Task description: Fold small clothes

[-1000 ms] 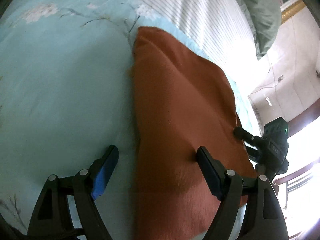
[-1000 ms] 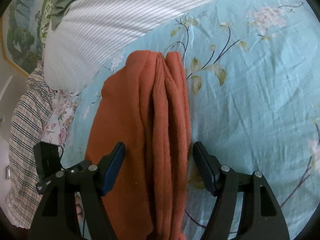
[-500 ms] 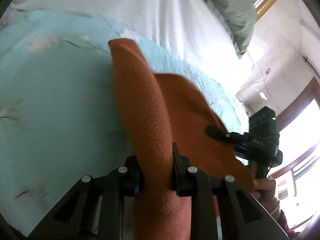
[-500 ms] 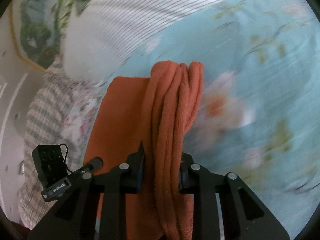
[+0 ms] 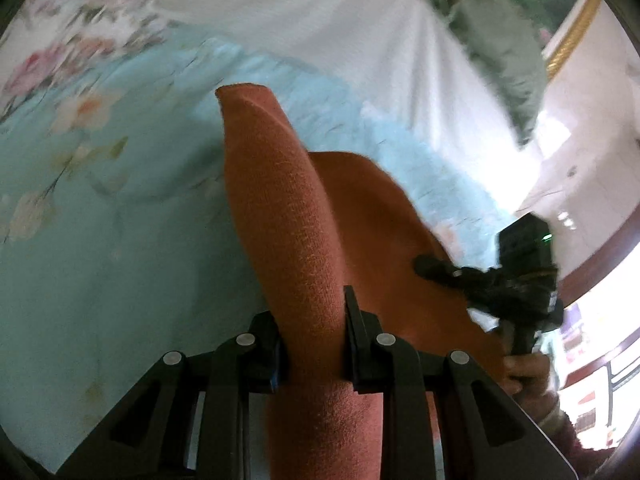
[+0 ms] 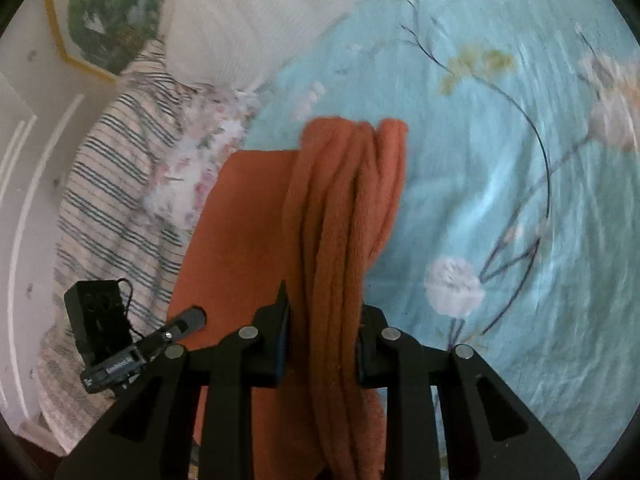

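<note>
Both grippers are clamped on the same rust-orange garment [image 5: 288, 216], one at each end of its near edge, and that pairing looks like the reason for the whole arrangement: two pinch points let one side of the cloth be raised and carried over evenly. The left gripper [image 5: 314, 344] has its jaws closed on a smooth, rolled-looking fold of the fabric, which stands up out of the jaws toward the top of that view. The right gripper [image 6: 322, 344] has its jaws shut on a thicker bunch of several ridged layers [image 6: 344, 208], so this end appears to hold the gathered or already doubled part. Between the two grips the rest of the garment spreads as a flat orange panel [image 6: 240, 232] over the pale blue flowered bedsheet [image 6: 500, 152]; whether that panel is resting on the sheet or raised off it cannot be told. The cloth sits toward the head of the bed, near the white ribbed pillow [image 6: 240, 20] and a striped cloth [image 6: 116, 184]. The likely step is a fold of the held edge over the flat part.
</note>
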{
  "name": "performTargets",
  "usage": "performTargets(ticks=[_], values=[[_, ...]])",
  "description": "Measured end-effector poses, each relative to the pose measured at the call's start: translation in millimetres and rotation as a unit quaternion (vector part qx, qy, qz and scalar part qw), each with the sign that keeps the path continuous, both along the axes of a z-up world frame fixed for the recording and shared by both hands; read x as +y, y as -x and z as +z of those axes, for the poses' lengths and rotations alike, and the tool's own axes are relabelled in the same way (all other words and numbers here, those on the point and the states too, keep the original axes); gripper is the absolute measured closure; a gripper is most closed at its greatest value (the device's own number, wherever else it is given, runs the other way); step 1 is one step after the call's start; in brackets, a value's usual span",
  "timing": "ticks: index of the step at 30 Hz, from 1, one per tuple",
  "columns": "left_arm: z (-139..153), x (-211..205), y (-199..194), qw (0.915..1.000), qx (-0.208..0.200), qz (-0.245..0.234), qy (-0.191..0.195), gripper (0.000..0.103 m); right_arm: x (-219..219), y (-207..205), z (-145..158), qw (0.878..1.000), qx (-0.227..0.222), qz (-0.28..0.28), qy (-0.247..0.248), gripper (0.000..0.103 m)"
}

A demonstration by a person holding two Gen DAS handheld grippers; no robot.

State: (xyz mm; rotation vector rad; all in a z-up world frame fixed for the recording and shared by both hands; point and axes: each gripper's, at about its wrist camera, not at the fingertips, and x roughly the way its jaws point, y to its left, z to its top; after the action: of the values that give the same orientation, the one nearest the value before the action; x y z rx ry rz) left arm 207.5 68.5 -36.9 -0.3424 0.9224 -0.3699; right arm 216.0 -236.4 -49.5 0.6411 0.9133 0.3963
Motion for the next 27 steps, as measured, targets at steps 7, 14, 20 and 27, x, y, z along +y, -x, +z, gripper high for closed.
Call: performTargets(ticks=[7, 14, 20, 27], values=[[-31.4, 12.5, 0.5, 0.9987, 0.023, 0.041, -0.021, 0.059, -10.2, 6.0, -3.1, 1.0, 0.015, -0.023, 0.013, 0.055], [0.4, 24.8, 30.8, 0.9946, -0.04, 0.082, -0.049, 0.057, -2.0, 19.1, 55.0, 0.995, -0.062, -0.021, 0.081, 0.051], [12.6, 19.2, 39.8, 0.9969, -0.065, 0.043, -0.007, 0.059, 17.7, -21.4, 39.3, 0.994, -0.025, 0.005, 0.109, 0.052], [10.7, 4.3, 35.9, 0.9983, -0.058, 0.006, 0.007, 0.059, 15.2, -43.3, 37.1, 0.997, -0.022, 0.009, 0.07, 0.093]])
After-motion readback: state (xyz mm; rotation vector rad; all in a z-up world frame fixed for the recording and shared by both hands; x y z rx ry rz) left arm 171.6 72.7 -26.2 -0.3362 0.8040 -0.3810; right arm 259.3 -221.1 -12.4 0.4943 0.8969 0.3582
